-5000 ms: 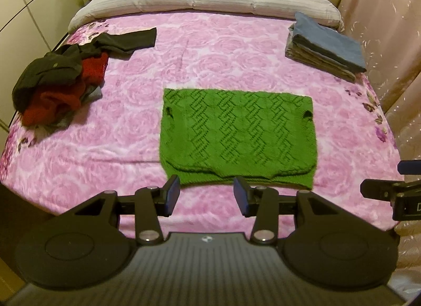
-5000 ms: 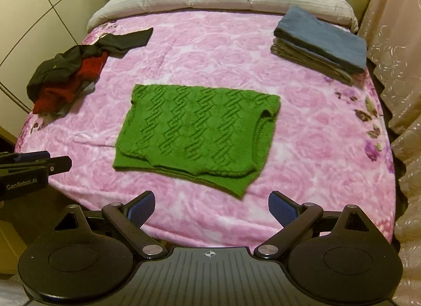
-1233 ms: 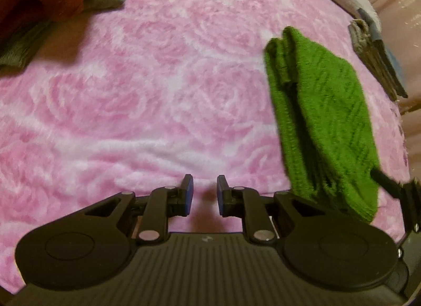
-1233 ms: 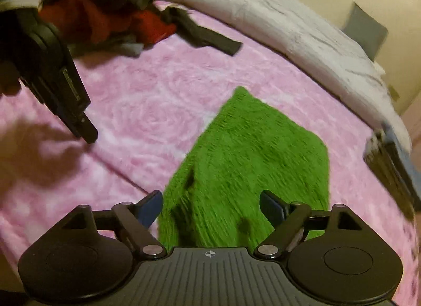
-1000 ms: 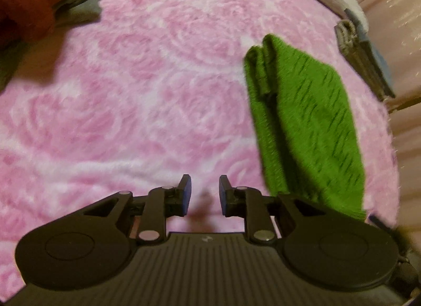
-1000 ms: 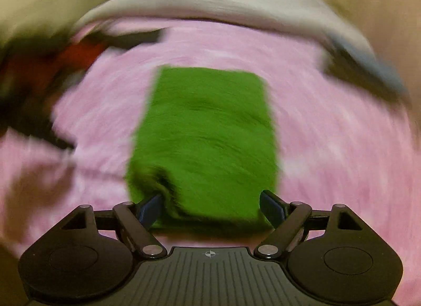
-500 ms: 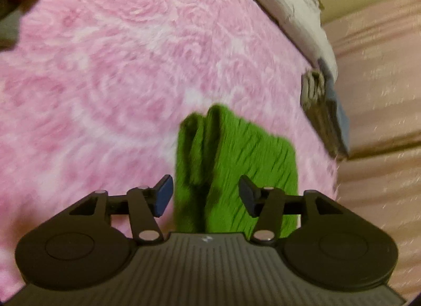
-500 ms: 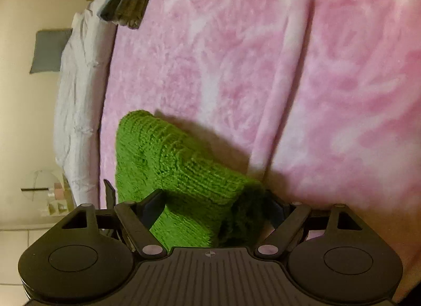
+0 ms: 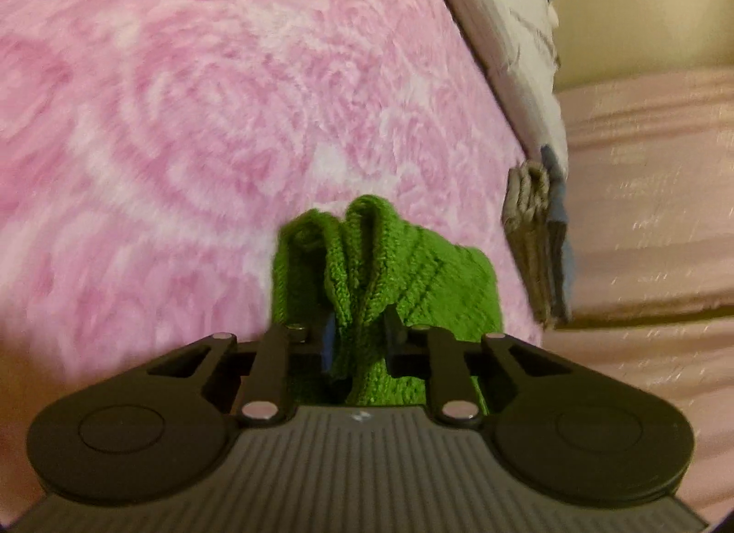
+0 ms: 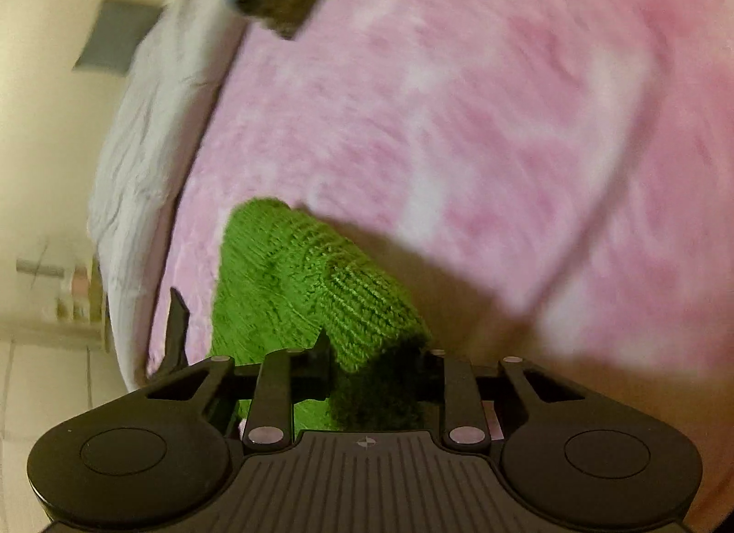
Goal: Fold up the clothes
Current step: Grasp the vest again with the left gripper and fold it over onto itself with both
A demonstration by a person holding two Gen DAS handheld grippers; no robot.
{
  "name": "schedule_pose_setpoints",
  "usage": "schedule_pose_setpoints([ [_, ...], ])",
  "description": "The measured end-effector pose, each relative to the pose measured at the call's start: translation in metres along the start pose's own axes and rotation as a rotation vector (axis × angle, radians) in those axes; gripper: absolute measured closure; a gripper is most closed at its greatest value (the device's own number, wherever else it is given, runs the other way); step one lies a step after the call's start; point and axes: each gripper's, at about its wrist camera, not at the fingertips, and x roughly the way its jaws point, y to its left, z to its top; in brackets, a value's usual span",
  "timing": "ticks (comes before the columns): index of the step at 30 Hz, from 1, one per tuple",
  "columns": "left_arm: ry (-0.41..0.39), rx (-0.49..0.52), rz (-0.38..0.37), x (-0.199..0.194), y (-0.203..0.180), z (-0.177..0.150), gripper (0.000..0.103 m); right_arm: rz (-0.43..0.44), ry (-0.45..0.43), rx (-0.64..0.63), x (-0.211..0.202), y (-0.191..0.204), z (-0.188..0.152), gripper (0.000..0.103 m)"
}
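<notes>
Half a second ago the left gripper [image 9: 357,342] had its fingers spread just short of the green sweater [image 9: 390,258]; now they have closed on a bunched end of the folded knit. The right gripper [image 10: 376,370] is pinched on the opposite end — one hold per end, presumably so the bundle keeps its folds when lifted. The sweater sits on the pink blanket [image 9: 183,120], well in from the bed's edges, with the stack of folded clothes [image 9: 536,248] near the curtain-side edge — likely where it belongs.
</notes>
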Motion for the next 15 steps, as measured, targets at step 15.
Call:
schedule_pose_setpoints([
  [15,-0.240,-0.179,0.096,0.025,-0.035,-0.132,0.081,-0.017,0.191,-0.730,0.115,0.072,0.188,0.051],
])
